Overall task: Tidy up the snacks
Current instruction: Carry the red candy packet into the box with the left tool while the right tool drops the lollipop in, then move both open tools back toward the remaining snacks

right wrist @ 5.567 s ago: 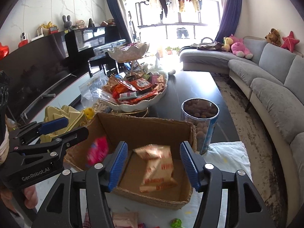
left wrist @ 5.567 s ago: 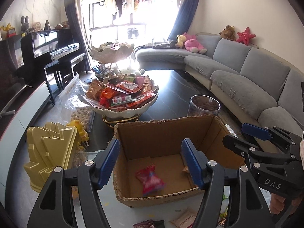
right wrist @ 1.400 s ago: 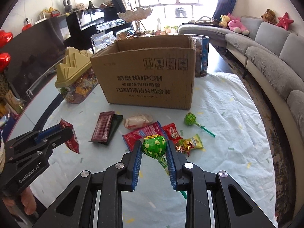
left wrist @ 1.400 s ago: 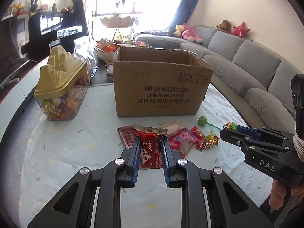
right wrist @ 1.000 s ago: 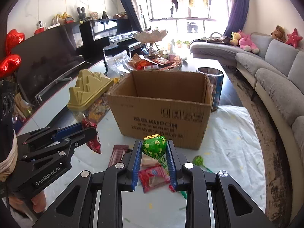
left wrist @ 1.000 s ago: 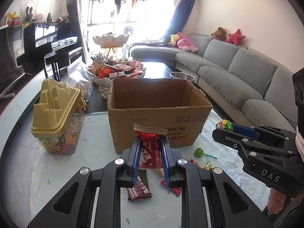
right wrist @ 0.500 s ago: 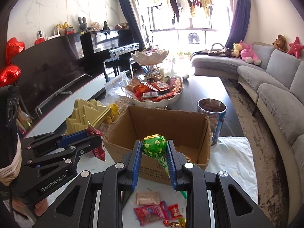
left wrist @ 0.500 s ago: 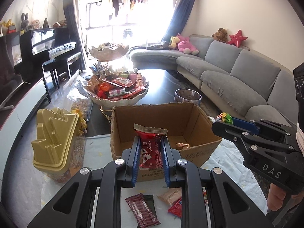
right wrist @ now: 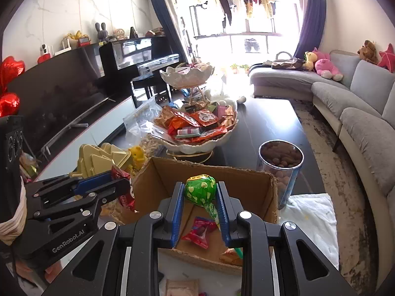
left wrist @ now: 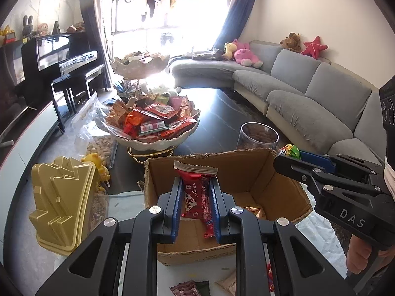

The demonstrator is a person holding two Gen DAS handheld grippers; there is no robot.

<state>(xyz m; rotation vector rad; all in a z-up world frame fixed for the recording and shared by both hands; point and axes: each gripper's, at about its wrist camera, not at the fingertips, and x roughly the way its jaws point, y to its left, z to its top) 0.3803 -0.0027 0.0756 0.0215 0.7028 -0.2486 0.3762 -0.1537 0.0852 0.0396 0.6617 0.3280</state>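
We hold both tongs above the open cardboard box (left wrist: 246, 172) at the surface's near edge. Our left tongs (left wrist: 195, 197) are clamped on a red chocolate packet (left wrist: 195, 194); our right tongs (right wrist: 201, 199) pinch a green-wrapped lollipop (right wrist: 200, 189). A red candy (right wrist: 198, 231) lies on the box floor.

Both grippers are built of black plastic arms with triangular cut-outs, joined by silver round-headed screws. Ribbed blue pads are fitted inside the fingers (left wrist: 174, 207) of the left gripper (left wrist: 195, 206) and right gripper (right wrist: 200, 209). "GenRobot.AI" is printed in white on the left, "DAS" on the right.
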